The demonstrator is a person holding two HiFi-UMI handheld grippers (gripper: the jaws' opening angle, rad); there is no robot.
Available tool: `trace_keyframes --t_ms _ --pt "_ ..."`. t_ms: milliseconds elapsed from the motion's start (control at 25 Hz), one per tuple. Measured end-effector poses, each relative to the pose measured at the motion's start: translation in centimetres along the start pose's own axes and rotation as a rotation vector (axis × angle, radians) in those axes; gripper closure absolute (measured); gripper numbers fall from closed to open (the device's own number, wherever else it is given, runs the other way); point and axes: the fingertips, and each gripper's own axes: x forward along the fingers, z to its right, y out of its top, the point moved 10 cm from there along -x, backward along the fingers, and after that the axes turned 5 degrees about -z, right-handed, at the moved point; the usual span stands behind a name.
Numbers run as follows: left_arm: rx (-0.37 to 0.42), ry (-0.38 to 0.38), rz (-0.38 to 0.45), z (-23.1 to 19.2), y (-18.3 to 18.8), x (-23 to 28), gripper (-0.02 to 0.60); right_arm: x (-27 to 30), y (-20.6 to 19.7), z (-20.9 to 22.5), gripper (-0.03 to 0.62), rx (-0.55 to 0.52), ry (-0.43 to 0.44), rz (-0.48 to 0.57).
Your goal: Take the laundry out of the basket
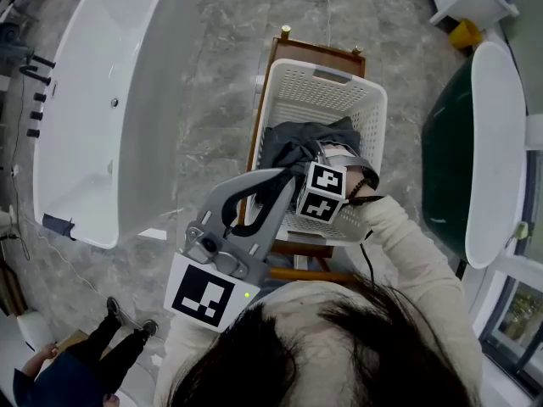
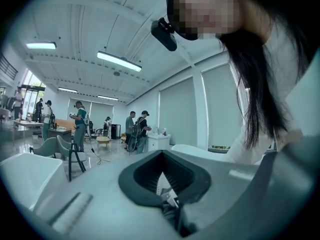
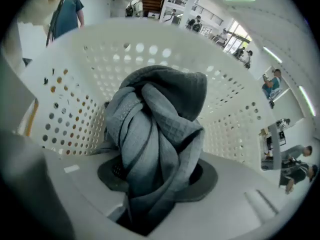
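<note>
Risks first. The left gripper [image 1: 285, 179] sits by the near-left corner of the white perforated plastic laundry basket [image 1: 374, 108], jaws apart with nothing between them, so we judge nothing steadies that basket. It looks light and is perched on a brown wooden stand [image 1: 321, 52], so a snagged lift could tip or drag it. The dark grey waffle-weave cloth [image 3: 155, 119] is inside the basket walls, and the right gripper [image 3: 157, 179] points steeply down with its jaws clamped on one twisted fold of it. We expect that fold could slide from the pads, or a trailing end could catch on the rim. Materials next. The gripper bodies are smooth grey moulded plastic with dark ribbed pads. The basket walls are thin, rounded at the corners and pierced with rows of round holes. The cloth is soft and limp, finely gridded, and gathers into thick rope-like folds.
</note>
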Motion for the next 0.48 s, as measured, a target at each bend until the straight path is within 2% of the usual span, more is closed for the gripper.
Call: trace_keyframes --t_ms 240,480 --pt "0.026 0.017 0.026 0.9 1.0 -1.4 0.581 -7.8 0.0 2.7 0.375 0.152 -0.096 0.166" --pt "0.079 -0.027 0.085 1.9 2.3 -2.4 0.581 -15.2 -2.2 3.4 0.373 0.375 -0.225 0.348"
